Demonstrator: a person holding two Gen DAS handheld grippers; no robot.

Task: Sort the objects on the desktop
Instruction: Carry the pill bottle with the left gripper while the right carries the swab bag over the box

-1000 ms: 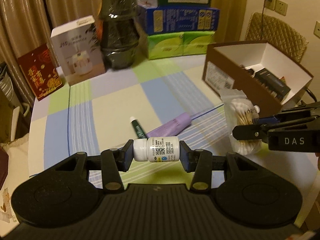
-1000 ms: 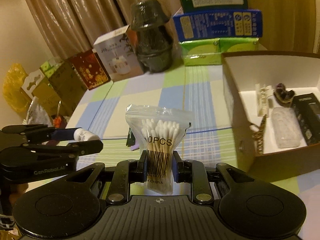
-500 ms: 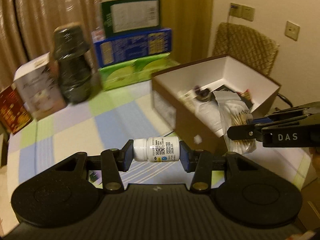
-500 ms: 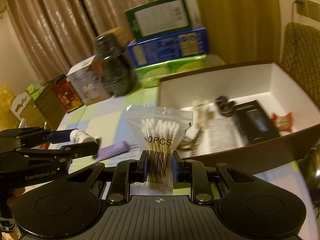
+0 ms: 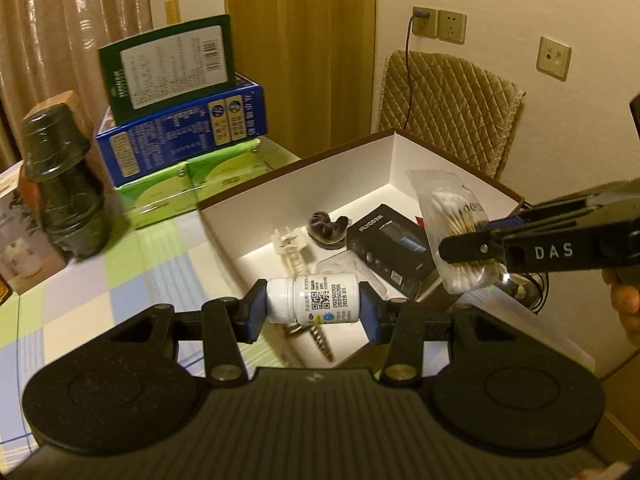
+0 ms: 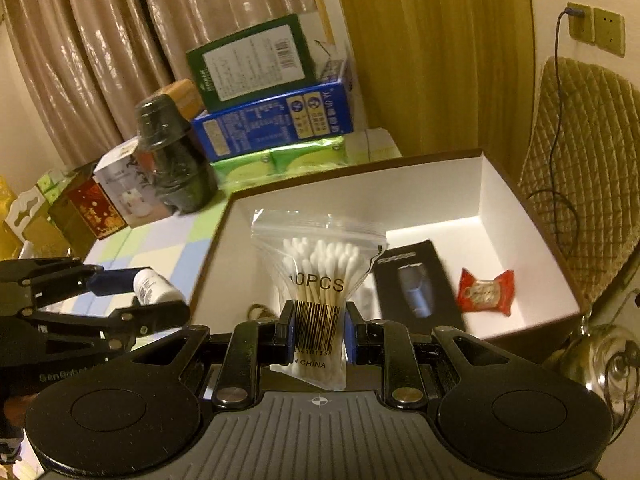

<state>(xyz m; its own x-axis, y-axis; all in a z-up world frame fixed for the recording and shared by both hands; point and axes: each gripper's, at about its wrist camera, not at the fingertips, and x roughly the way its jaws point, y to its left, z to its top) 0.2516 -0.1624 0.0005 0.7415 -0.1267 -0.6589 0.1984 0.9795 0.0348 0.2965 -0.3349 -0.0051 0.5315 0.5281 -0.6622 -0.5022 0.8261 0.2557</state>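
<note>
Two handheld grippers hang above an open brown cardboard box (image 5: 256, 190) with a white interior, each carrying an item over it. The left gripper (image 5: 312, 307) has its jaws closed on a small white pill bottle (image 5: 312, 299), held sideways with the cap to the left and its printed label with QR code facing the camera; in the left wrist view the bottle is raised over the near part of the box. The right gripper (image 6: 318, 334) has its jaws clamped on the lower part of a clear zip bag of cotton swabs (image 6: 320, 280), gripped across the barcode, the bag standing upright with the swab tips uppermost, above the box interior. Inside the box lie a black shaver carton (image 6: 416, 284), a red snack packet (image 6: 486, 290), a dark curled object (image 5: 328, 226), a white plastic piece (image 5: 290, 246) and a twisted metal chain (image 5: 318, 338) at the near wall. The box sits on a worktop (image 5: 80, 300) covered by a checked cloth of green, blue and cream. Behind it stand green tissue packs (image 5: 188, 178), a blue carton (image 5: 184, 128) and a dark green carton (image 5: 168, 64), with a stack of dark plastic-wrapped pots (image 5: 60, 176) to the left. A quilted chair back (image 5: 448, 108) stands beyond the box against a wall fitted with wall sockets (image 5: 438, 24).
</note>
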